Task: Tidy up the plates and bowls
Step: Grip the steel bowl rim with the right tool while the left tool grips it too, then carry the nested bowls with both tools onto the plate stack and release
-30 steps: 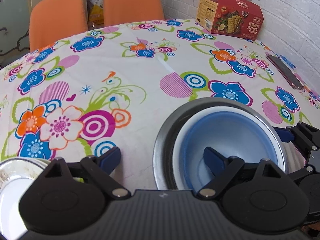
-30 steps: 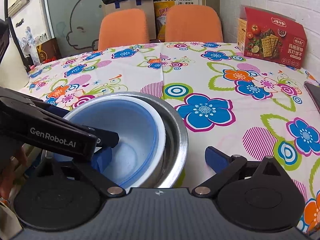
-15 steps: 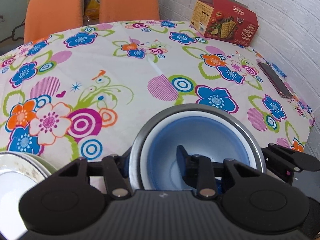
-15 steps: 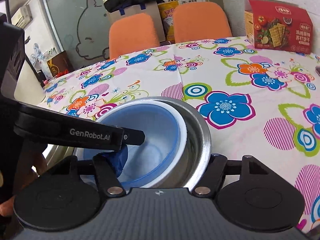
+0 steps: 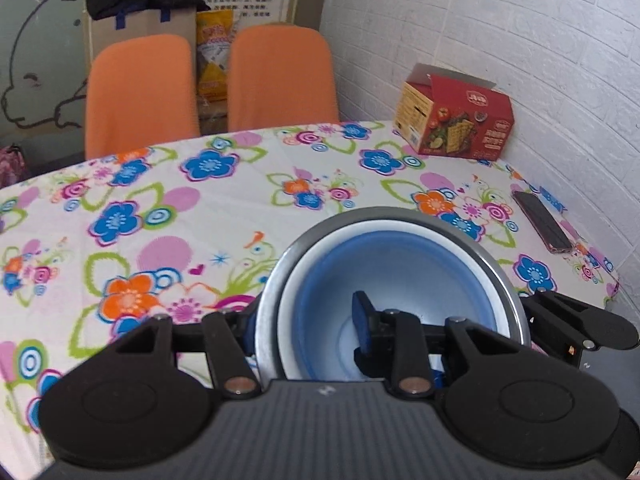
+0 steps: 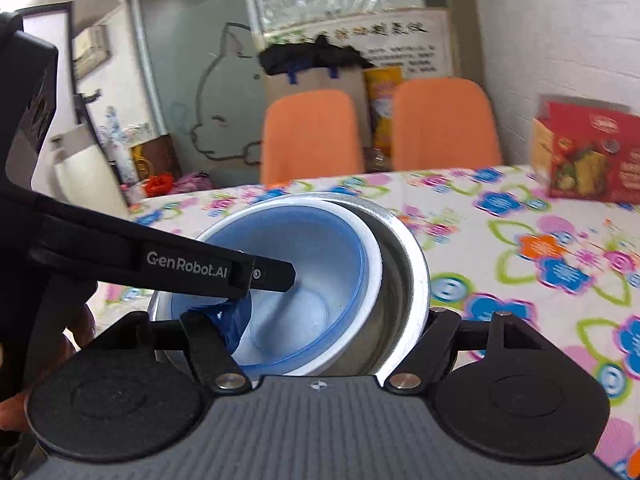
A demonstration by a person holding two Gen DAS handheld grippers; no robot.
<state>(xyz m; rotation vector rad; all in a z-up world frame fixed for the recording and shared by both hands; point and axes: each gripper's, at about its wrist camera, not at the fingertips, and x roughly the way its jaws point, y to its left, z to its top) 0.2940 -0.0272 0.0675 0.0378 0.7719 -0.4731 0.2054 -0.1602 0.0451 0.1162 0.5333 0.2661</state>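
Item: nested stack, blue bowl (image 5: 394, 280) inside white bowl (image 5: 316, 264) inside steel bowl (image 5: 496, 264)
Location: held over the near edge of the bench (image 5: 160, 208), apparently raised off the cloth and tilted, though contact underneath is hidden
Left hand-held gripper (image 5: 304, 320): closed on the stack's left rim, one pad outside the steel wall, the other inside the blue bowl
Right hand-held gripper (image 6: 332, 324): closed across the near wall of the same stack, one pad inside the blue bowl, the other outside the steel wall at the right
Also on bench: cracker box (image 5: 456, 120) at the far right corner; dark phone (image 5: 542, 222) along the right edge
Step in hand, as judged: two-handed carry of the nested bowls to their resting place
Next move calls for: level, matched travel of both hand-held grippers, since the inner bowls sit loose and off-centre; then lowering flat before either grip loosens
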